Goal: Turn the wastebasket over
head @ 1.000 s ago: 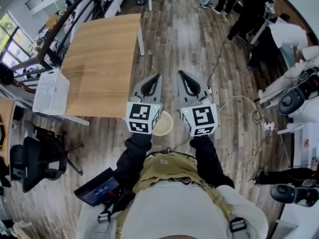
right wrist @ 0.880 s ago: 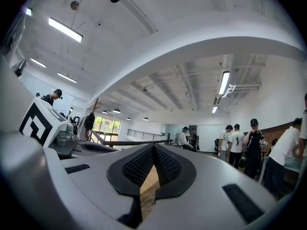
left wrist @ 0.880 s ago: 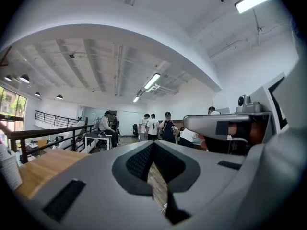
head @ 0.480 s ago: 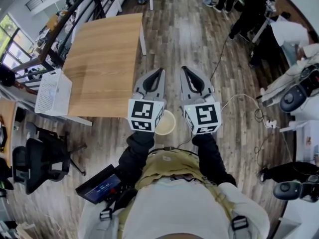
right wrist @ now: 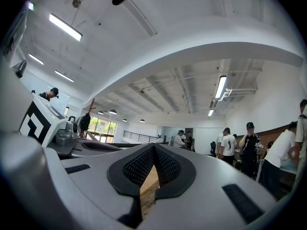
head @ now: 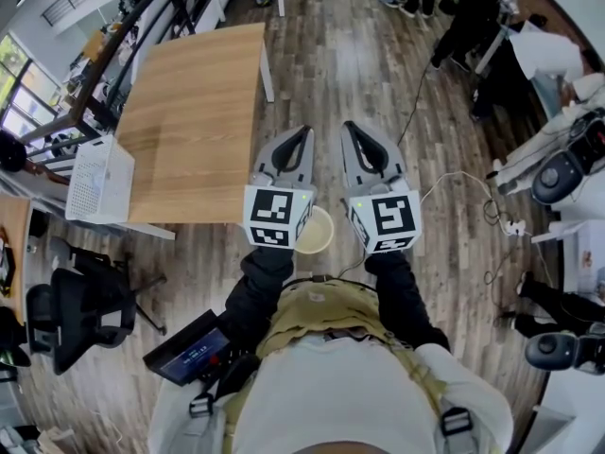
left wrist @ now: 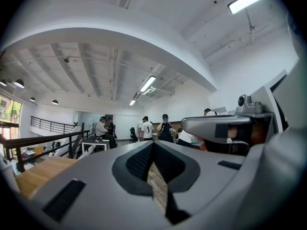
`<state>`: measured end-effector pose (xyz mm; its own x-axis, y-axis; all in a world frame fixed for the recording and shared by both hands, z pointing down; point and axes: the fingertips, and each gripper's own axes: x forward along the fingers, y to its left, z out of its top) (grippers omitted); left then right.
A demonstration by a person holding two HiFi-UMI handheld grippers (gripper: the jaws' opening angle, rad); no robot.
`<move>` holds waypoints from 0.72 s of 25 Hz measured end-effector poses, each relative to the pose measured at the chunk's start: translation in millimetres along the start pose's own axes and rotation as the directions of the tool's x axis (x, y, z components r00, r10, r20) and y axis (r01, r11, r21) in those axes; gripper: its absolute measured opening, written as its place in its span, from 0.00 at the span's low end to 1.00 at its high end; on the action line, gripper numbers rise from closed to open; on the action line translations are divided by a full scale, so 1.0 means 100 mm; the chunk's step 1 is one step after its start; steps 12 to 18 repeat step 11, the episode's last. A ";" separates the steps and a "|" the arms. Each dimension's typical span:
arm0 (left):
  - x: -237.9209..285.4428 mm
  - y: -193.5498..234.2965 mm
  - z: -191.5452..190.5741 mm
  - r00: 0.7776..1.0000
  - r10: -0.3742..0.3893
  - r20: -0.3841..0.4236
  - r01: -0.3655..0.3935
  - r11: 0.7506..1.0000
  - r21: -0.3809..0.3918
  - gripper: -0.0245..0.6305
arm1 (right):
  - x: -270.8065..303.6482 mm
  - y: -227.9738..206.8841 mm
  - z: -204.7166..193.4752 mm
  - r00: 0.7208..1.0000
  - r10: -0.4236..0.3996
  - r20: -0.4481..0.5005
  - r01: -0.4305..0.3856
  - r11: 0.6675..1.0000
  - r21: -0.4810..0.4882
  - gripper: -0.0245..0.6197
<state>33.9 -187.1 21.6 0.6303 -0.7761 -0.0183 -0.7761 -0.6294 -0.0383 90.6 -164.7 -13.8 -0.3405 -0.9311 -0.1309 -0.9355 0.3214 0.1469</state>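
One wastebasket (head: 317, 235), a round pale thing on the floor planks off the near right corner of the one desk (head: 194, 121), showed between the two marker cubes, below and behind the jaw tips. Its mouth seemed to face up, so its long axis looked upright. Two claws, the left gripper (head: 303, 134) and the right gripper (head: 346, 127), pointed level and away above it, each clenched on nothing, and neither looked nearer.

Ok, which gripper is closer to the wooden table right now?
Left. The left gripper is by the table, at its near right corner; the right gripper is beyond it, over the floor.
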 end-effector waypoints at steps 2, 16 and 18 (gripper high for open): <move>0.00 -0.01 -0.01 1.000 -0.004 -0.005 0.004 1.000 0.002 0.03 | 0.00 0.00 0.01 1.000 0.001 0.005 -0.001 1.000 0.001 0.07; 0.06 -0.09 0.03 1.000 -0.022 0.000 0.022 1.000 0.009 0.03 | -0.02 -0.05 -0.01 1.000 -0.006 -0.013 0.007 1.000 0.006 0.07; 0.06 -0.09 0.03 1.000 -0.022 0.000 0.022 1.000 0.009 0.03 | -0.02 -0.05 -0.01 1.000 -0.006 -0.013 0.007 1.000 0.006 0.07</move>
